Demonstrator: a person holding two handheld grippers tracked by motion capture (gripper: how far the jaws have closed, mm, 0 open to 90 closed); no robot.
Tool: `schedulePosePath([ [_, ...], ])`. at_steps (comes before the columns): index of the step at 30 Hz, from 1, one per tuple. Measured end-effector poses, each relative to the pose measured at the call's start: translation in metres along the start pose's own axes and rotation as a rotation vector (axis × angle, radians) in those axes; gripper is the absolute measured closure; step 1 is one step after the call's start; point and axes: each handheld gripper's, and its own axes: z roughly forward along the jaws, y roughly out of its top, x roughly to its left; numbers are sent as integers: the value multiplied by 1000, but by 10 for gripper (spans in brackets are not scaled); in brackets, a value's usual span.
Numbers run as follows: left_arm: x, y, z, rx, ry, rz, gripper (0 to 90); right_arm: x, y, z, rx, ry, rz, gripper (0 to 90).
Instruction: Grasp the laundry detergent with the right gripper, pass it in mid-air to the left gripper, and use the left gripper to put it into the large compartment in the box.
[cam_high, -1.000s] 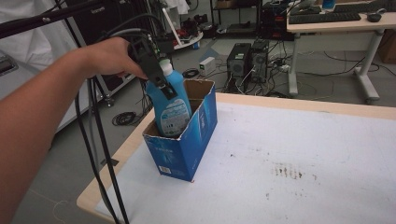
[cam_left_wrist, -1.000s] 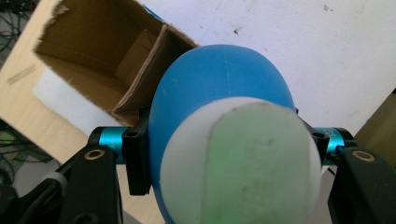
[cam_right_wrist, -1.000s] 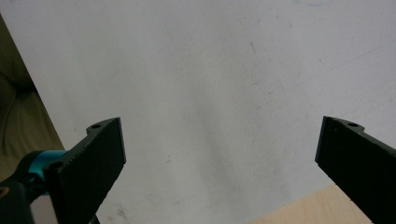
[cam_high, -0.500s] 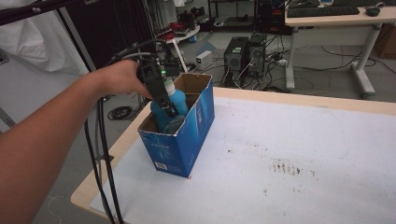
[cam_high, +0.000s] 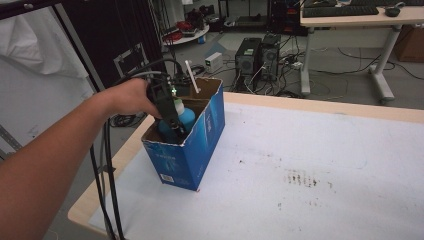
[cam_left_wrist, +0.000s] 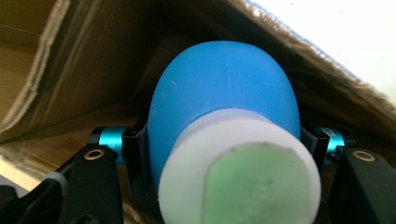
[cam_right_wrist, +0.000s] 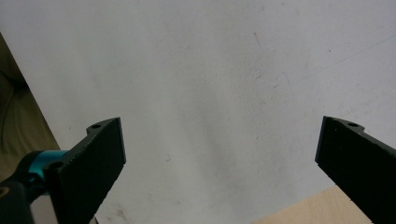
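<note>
The left gripper (cam_high: 172, 125) reaches down into an open blue cardboard box (cam_high: 187, 150), and its two black jaws are closed on a blue bottle (cam_left_wrist: 224, 98), one jaw pressing on each side of the body just below the neck. In the left gripper view the bottle stands between the jaws and rises toward the camera: the body is rounded, smooth and bright blue, a white ring of the cap (cam_left_wrist: 238, 163) sits on top of it, and the flat top of the cap is pale green. In the high view the upper part of the bottle (cam_high: 184, 116) is seen inside the box, near the wall at the gripper's side, and the lower part is hidden by the cardboard. I cannot tell whether the bottle stands on the bottom of the box or hangs in the grip.

The right gripper (cam_right_wrist: 219, 154) has its jaws wide apart and holds nothing between them; under them is a plain white surface.

The box is brown inside and blue with white print outside, and its top edges are torn and rough. A white stick (cam_high: 192, 77) leans out at the far side of the box. The box stands near the left corner of the table (cam_high: 325, 165), which has a white top with a light wooden border and some dark spots in the middle. Behind the table the floor is grey, with computer towers (cam_high: 260, 52), many cables, and a second desk (cam_high: 360, 17) carrying a keyboard.
</note>
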Motion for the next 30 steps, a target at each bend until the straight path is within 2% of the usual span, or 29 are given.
schedulePosePath([
  [3, 1, -1, 0, -15, 1, -7, 378, 0, 1, 1, -1, 7, 2, 8],
  [9, 2, 0, 2, -12, 9, -18, 373, 1, 3, 0, -3, 7, 4, 8],
  [13, 3, -1, 0, -24, 20, -30, 331, 3, 5, -1, -14, 14, 2, 8],
  [18, 3, -5, -7, -68, 19, -62, 254, 3, 4, -3, -18, 8, -3, 8],
  [21, 2, -6, -18, -138, 27, -76, 255, 5, 4, -4, -20, 4, -1, 7],
  [22, 2, -6, -18, -138, 27, -76, 254, 5, 4, -4, -20, 4, -1, 7],
  [23, 2, -7, -27, -191, 29, -83, 254, 6, 4, -5, -19, 6, -5, 8],
  [26, 1, -5, -42, -264, 33, -101, 212, 7, 6, -7, -22, 0, -8, 8],
  [30, -3, 0, -64, -399, 23, -105, 212, 7, 6, -11, -37, -7, -9, 8],
])
